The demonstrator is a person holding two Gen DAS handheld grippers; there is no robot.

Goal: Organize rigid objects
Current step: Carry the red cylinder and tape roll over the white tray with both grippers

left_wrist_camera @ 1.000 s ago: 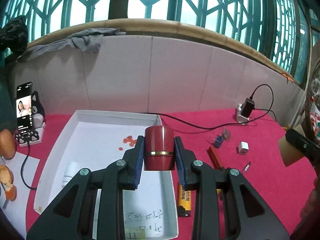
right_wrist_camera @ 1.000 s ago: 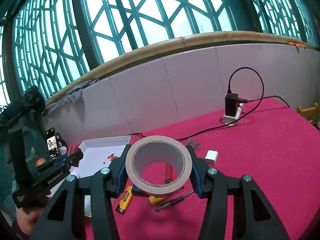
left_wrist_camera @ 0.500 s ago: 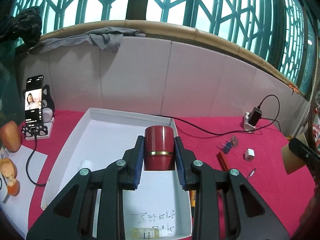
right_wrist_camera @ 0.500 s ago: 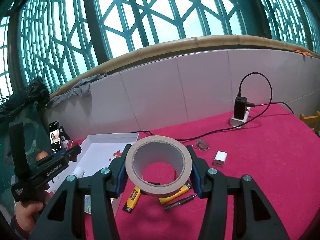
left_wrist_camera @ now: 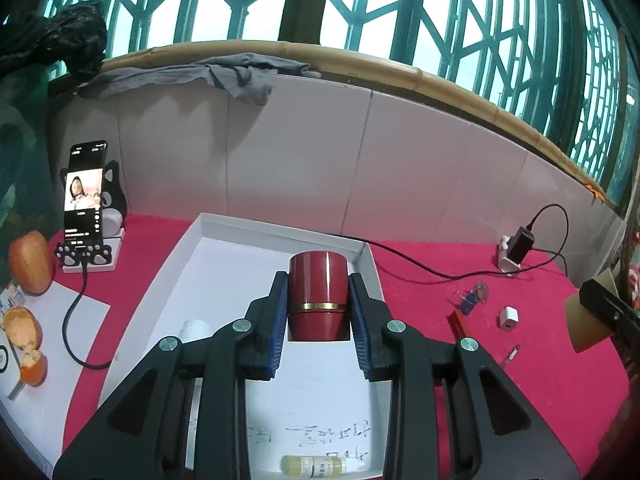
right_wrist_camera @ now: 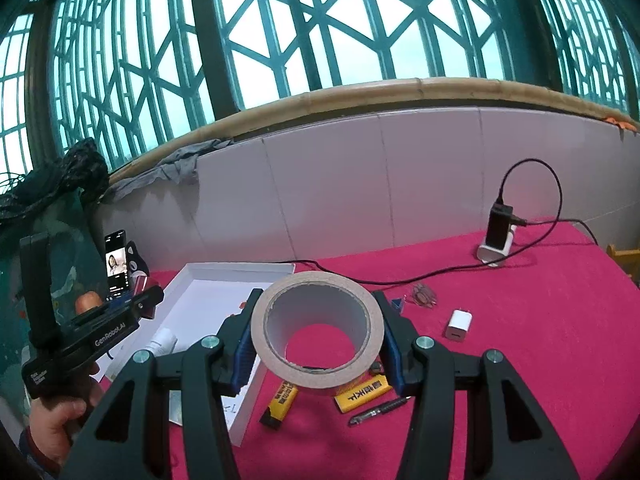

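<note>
Left gripper (left_wrist_camera: 319, 312) clamped on a dark red cylindrical container with a gold band (left_wrist_camera: 318, 295), held upright above the shallow white rectangular tray (left_wrist_camera: 192, 240). Right gripper (right_wrist_camera: 317, 335) clamped on a beige roll of tape (right_wrist_camera: 317, 330), held above the red tablecloth (right_wrist_camera: 520, 340). Under it: two yellow lighters (right_wrist_camera: 282, 398), black pen (right_wrist_camera: 378, 410). Further back: white charger cube (right_wrist_camera: 458, 325).

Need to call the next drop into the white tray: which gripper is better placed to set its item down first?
Left. The left gripper holds the red cup directly over the white tray, so it likely only needs to lower. The right gripper, holding the tape roll, sits over the red cloth beside the tray's edge.
</note>
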